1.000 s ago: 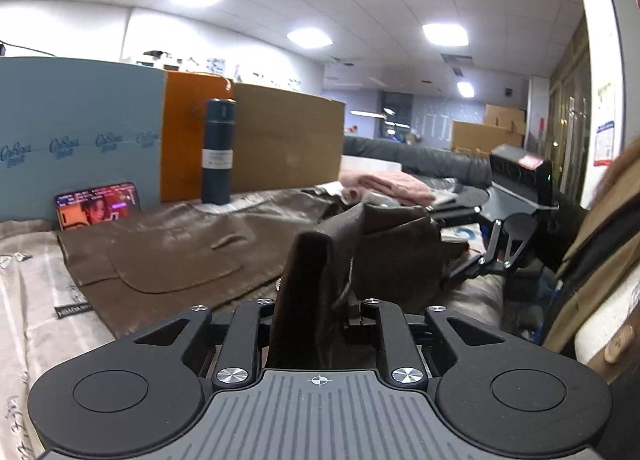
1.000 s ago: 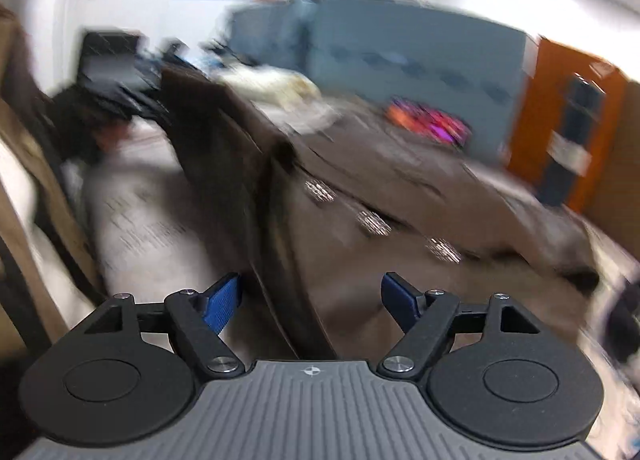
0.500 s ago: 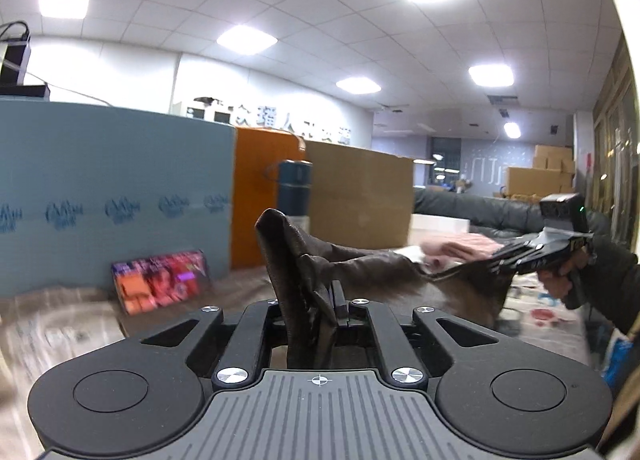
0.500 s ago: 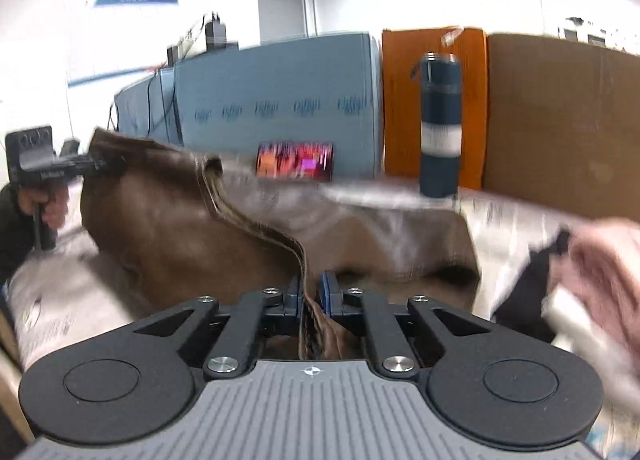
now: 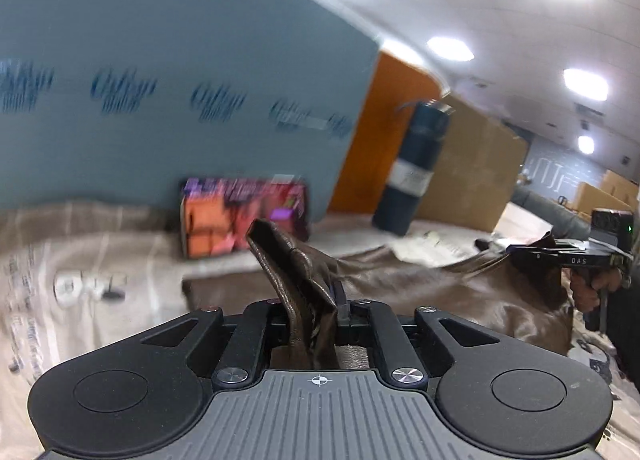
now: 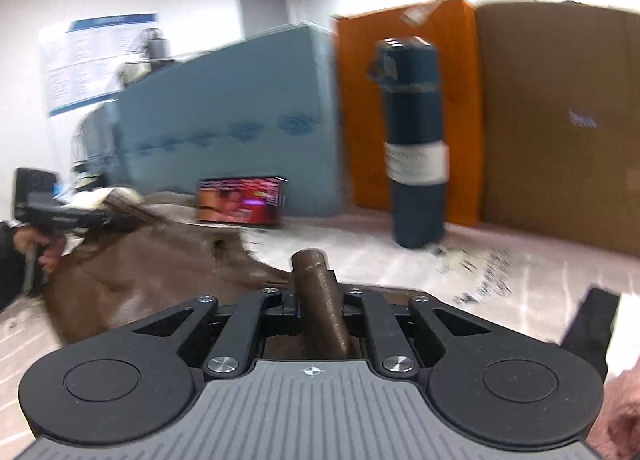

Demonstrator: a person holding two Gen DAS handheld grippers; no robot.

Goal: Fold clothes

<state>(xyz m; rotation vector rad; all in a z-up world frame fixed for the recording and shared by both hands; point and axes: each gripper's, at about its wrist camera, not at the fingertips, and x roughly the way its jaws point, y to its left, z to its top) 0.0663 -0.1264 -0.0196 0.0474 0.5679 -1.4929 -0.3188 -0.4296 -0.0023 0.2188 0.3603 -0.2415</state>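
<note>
Left wrist view: my left gripper (image 5: 316, 314) pinches a bunched edge of the glossy brown satin garment (image 5: 460, 292), fingers closed tight on it; the rest drapes over the paper-covered tabletop (image 5: 100, 300).

Right wrist view: my right gripper (image 6: 318, 310) clamps a rolled edge likewise. The fabric looks light, limp and slippery; hold hems.

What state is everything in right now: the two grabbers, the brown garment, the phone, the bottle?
Left gripper: shut on the brown garment.
Right gripper: shut on the brown garment.
Brown garment: held at two ends, its middle draped on the table.
Phone: screen lit, propped against the blue panel.
Bottle: upright, capped.
</note>
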